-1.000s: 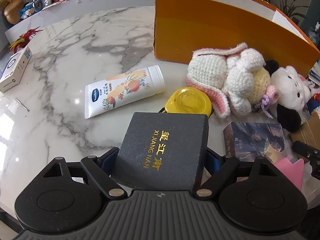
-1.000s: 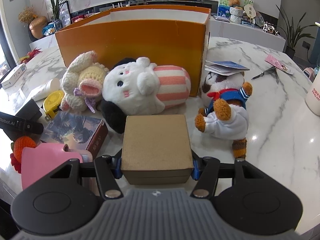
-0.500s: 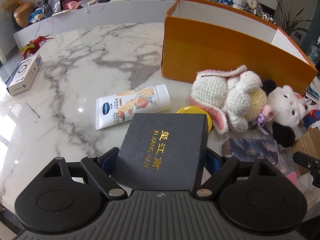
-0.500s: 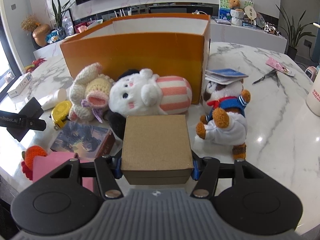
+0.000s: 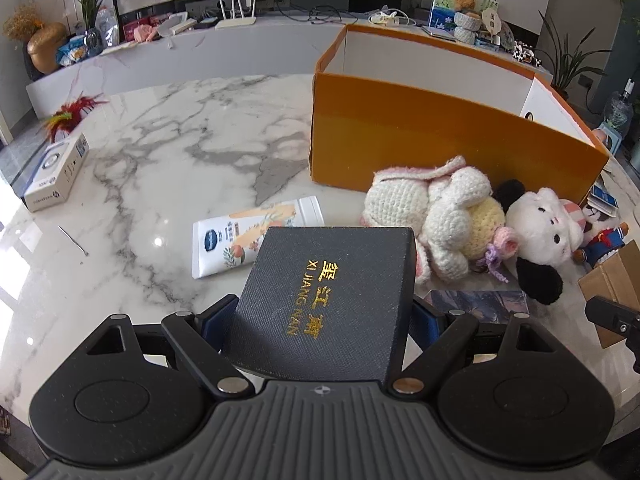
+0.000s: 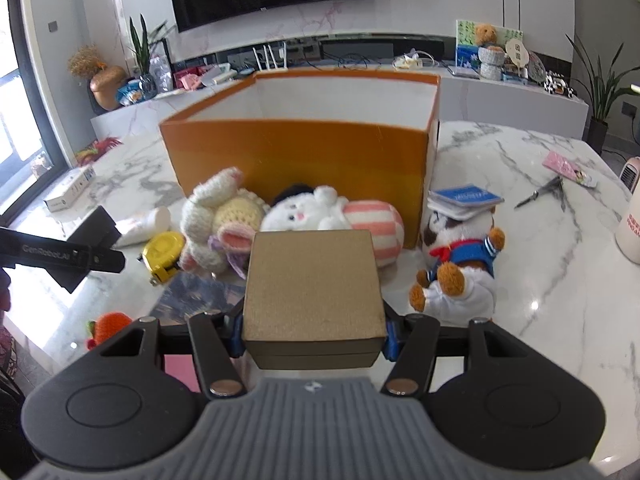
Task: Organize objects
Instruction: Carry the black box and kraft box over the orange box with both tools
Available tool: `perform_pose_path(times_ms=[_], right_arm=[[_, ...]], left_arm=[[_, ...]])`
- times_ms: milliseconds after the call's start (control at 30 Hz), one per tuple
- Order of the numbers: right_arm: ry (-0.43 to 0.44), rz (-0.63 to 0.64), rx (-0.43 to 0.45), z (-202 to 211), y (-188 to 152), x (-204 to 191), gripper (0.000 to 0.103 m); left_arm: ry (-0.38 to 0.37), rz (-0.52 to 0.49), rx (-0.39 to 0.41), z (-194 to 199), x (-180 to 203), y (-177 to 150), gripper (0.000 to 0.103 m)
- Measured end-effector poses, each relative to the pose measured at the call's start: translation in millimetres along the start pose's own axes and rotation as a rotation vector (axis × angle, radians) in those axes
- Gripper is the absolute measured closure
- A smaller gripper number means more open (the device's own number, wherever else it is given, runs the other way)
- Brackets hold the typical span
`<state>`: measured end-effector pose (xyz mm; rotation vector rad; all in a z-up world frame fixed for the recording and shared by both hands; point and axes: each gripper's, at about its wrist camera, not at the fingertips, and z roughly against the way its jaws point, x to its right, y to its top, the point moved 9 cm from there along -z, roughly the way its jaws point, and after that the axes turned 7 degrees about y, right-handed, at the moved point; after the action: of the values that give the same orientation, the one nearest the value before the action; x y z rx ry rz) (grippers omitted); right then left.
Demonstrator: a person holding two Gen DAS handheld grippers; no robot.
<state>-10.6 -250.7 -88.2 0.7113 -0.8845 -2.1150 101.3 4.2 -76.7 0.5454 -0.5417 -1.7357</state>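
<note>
I have my left gripper clenched on the dark gift box with gold letters; its blue pads press on both sides and the box is clear of the marble table. My right gripper is clenched in the same way on the plain brown box, also off the table. I judge the step is to carry both into the orange carton, which stands open at about 1 o'clock from the left box and at 12 o'clock from the right one.

To do it well, I should pass each box over the near wall with room under it, because the crochet rabbit and the white plush dog lie just against that wall. I should keep the two grippers apart over the opening and release only when each box is inside and low.

The left view alone shows the lotion tube at 10 o'clock from the dark box, and the small white carton far left. The right view alone shows the yellow tape measure, the bear in blue sailor clothes and the scissors at 2 o'clock. It also shows more of the white inner walls of the carton; the floor I cannot see.
</note>
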Motion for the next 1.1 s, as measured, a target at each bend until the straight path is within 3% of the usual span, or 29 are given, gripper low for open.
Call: perform_pose_path(times_ms=[133,300,500,600,733,1000,1100], right_arm=[[0.013,0.018,0.058,15.4,17.3,-7.5,0.042],[0.03,0.023,0.145,29.0,66.1,-8.2,0.042],[0.01,-0.045,0.2,-5.9,140.6,14.1,0.042],[0.014,-0.076,0.16,-43.2,164.8,26.3,0.042],[-0.034,-0.026,0.049,-92.1,179.9,44.3,0.042],[0.0,0.069,-0.237,-153.8,166.5,64.4,0.042],[0.042,0.046,-0.342,-167.2,162.3,71.7,0.042]], left_arm=[[0.01,-0.018,0.061,18.0,7.5,21.6,0.002],[-0.026,-0.018,0.13,35.9,23.6,80.7,0.002],[-0.061,-0.011,0.162,11.0,48.5,168.1,0.002],[-0.075,-0.011,0.128,-23.2,61.0,192.5,0.002],[-0.066,-0.034,0.065,-63.1,78.8,208.8,0.002],[-0.057,-0.133,-0.07,-123.4,112.7,213.6,0.002],[-0.071,-0.164,-0.123,-137.2,121.0,210.0,0.002]])
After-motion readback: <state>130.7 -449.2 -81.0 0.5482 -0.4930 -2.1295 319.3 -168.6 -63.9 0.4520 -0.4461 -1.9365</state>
